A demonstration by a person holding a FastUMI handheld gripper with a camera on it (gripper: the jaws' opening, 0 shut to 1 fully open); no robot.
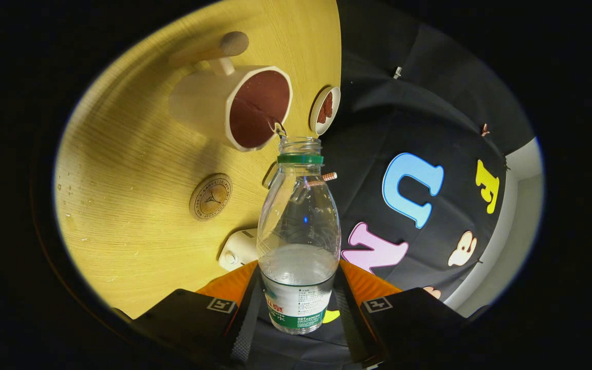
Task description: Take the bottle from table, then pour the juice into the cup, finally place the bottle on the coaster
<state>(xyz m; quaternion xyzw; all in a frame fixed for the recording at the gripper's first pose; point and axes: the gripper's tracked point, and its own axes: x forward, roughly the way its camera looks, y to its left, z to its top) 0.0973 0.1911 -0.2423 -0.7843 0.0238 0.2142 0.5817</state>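
Held nearest the camera is the bottle [299,241], a clear plastic one with a green neck ring and no cap, clamped at its labelled lower body between the two fingers of the claw [298,308], which are closed against its sides. Clear liquid is seen in its lower part. Its open mouth is pointed toward the cup [234,105], a pale cup with a handle and a dark reddish inside, and is set right at the cup's rim, where a thin trickle is seen. Beside the cup, on the wooden bench [131,169], a round coaster [210,197] is lying, apart from both. A small dish [325,110] is placed near the bench's edge.
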